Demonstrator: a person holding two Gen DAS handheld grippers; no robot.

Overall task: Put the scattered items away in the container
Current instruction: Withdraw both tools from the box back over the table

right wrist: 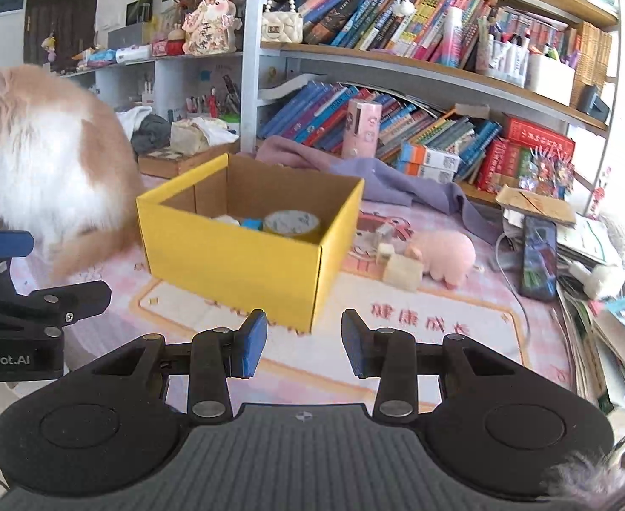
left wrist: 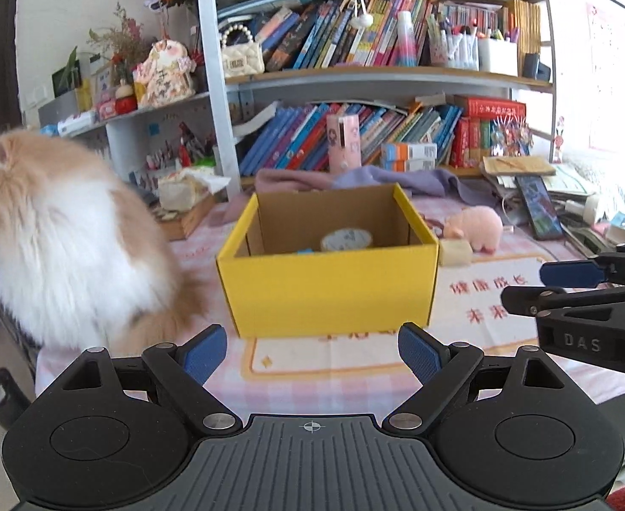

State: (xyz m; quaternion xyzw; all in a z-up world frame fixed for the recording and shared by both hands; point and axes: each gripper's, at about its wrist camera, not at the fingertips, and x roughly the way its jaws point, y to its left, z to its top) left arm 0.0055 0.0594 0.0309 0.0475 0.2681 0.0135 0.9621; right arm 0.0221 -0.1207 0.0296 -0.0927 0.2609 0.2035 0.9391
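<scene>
At the left of the frame a fluffy cat (left wrist: pixel 57 234) sits on the table. In the centre stands the yellow box (left wrist: pixel 334 289), with a tape roll (right wrist: pixel 292 222) inside. Right of it lie a cream block (right wrist: pixel 402 272) and a pink plush pig (right wrist: pixel 446 255). The left gripper (left wrist: pixel 312 355) is spread wide and empty; the right gripper (right wrist: pixel 304 343) is partly spread, empty too.

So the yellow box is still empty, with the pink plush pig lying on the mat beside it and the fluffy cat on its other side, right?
Not quite: the yellow box is not empty. The right wrist view shows a roll of tape and a small blue item already inside it. The rest holds: the pink plush pig lies on the mat beside the box, and the fluffy cat sits on its other side.
</scene>
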